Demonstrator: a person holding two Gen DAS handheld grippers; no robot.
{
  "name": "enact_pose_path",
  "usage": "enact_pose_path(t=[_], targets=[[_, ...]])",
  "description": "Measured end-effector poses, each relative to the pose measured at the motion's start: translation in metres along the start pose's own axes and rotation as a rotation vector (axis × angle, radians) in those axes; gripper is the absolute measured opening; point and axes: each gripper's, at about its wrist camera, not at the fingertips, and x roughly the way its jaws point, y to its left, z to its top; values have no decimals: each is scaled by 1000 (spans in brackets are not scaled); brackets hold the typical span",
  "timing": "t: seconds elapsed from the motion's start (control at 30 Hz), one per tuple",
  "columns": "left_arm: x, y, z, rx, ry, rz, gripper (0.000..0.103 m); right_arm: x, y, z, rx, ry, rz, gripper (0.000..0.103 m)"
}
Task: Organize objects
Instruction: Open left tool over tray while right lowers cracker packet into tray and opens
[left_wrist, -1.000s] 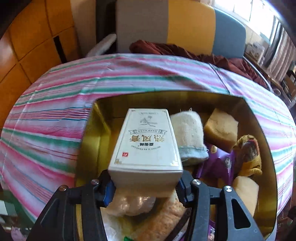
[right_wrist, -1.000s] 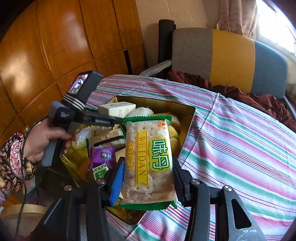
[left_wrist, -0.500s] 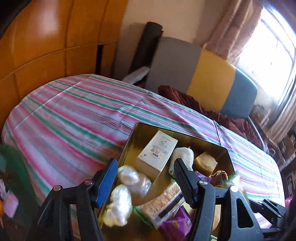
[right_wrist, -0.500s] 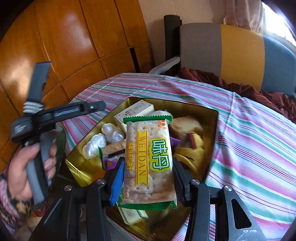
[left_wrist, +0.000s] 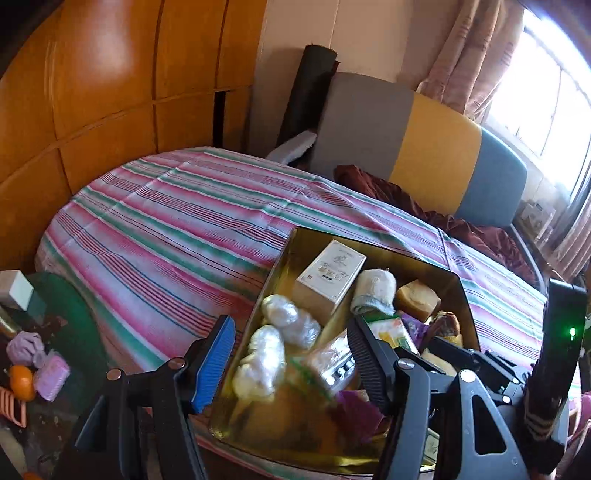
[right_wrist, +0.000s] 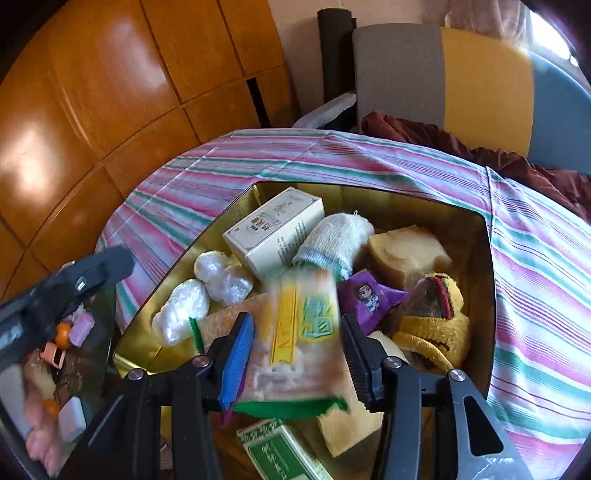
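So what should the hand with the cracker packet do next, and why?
Probably finish letting go. The right gripper is opening, and the cracker packet, blurred between its jaws, hangs just over the gold tin, above other snacks. Opening wider should let it drop in with them; then the gripper can lift away.

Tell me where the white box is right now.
In the right wrist view, the white box lies in the gold tin's far left corner, touching the rolled white sock on its right.

Daylight pours in from the overexposed window (left_wrist: 532, 96) at upper right, glaring on the wooden panels (right_wrist: 96, 85). Fisheye bending curves the edges; the cracker packet (right_wrist: 299, 332) is motion-blurred.
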Motion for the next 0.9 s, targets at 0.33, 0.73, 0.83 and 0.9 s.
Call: enact_pose_path(t=[0.33,0.73,0.83,0.9], targets=[[-17,-1,-8,-2,-20,22,64,-20,5,-4,-25,-55,-49,100],[-31,-2,-18,23,-43,106,64,-50,20,-11,-49,-89,-188,103],[-27,-2,-21,29,-13,125,64,-58,19,-13,-19,-100,-225,103],[-23,-1,-23,21,15,116,64,-64,20,-14,-7,-109,-257,103]])
